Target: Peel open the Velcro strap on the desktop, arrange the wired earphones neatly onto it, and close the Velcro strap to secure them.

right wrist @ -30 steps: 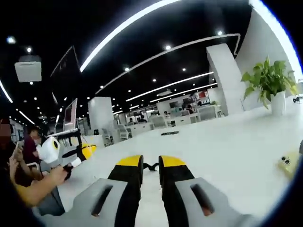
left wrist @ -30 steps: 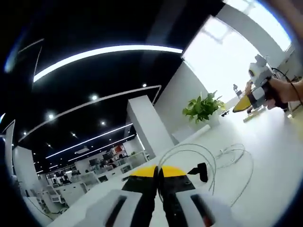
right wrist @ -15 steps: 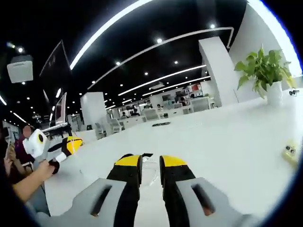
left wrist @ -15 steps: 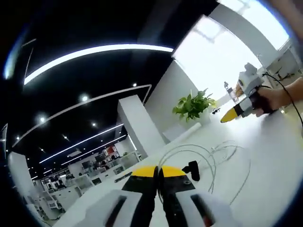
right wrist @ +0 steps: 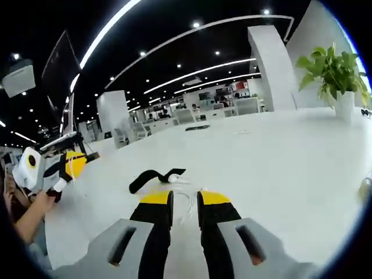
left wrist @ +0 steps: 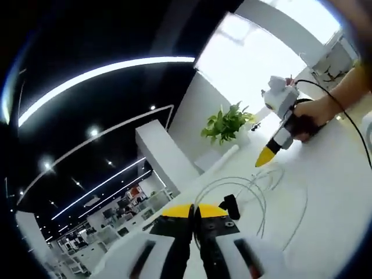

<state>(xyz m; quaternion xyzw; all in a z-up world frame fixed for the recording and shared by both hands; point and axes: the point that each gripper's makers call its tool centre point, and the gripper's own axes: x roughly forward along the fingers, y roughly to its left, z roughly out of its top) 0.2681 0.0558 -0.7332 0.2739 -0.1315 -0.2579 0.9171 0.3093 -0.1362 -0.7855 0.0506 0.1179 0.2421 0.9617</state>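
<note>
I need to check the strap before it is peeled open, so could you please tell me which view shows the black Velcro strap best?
The right gripper view: the Velcro strap lies lengthwise on the white desktop, its whole curved band visible. In the left gripper view, the strap appears as a small dark stub beside the white earphone cable.

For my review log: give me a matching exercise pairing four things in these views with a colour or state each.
Things:
1. strap
2. earphones
3. plant
4. left gripper

States:
A. green, in a white pot
B. jaws closed together
C. black, lying curled on the desk
D. white cable in loose loops

Pairs: 1-C, 2-D, 3-A, 4-B
</note>
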